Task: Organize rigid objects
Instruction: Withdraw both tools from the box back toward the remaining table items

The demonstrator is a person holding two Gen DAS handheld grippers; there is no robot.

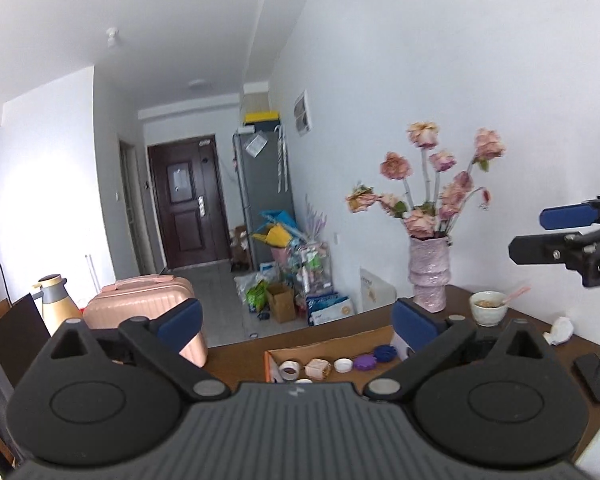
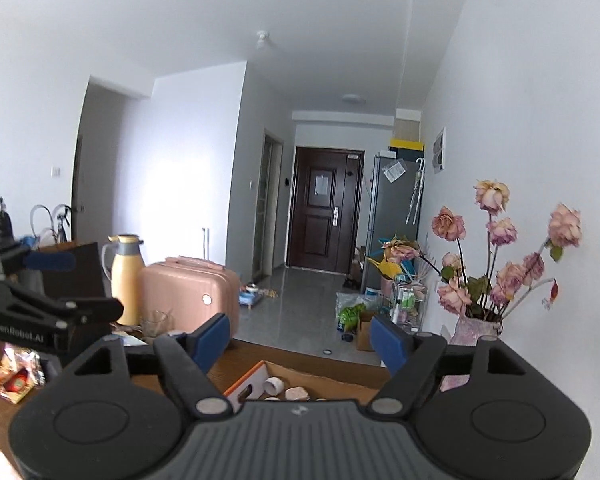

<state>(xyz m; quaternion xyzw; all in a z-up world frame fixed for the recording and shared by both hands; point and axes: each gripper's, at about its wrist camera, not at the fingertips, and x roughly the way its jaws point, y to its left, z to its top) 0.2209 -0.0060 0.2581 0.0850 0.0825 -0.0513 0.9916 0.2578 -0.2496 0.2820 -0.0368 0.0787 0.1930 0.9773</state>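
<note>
Blue pads tip both claws, and each claw stands wide with nothing between its fingers. The left gripper (image 1: 296, 320) hangs above the brown wooden table (image 1: 236, 360), and at 6 o'clock beneath its gap sits the open cardboard box (image 1: 324, 346). Inside lie a roll of tape (image 1: 289, 369), a pale pinkish block (image 1: 318, 368), a white cap (image 1: 343, 365), a purple cap (image 1: 365, 361) and a blue cap (image 1: 386, 353), side by side. The right gripper (image 2: 300, 338) also hovers over the box, at 6 o'clock in its own view, where only a few pale pieces show.

At 3 o'clock from the box stands a white bowl (image 1: 489, 307) with a spoon in it, and a black phone (image 1: 596, 376) lies at 4 o'clock. Behind the bowl rises a pink vase of faded roses (image 1: 428, 276). At 9 o'clock are a yellow thermos jug (image 1: 58, 300) and a pink suitcase (image 1: 148, 308) on the floor. Farthest, at 12 o'clock, is the dark door (image 1: 188, 204), with a grey fridge (image 1: 264, 196) just beside it.
</note>
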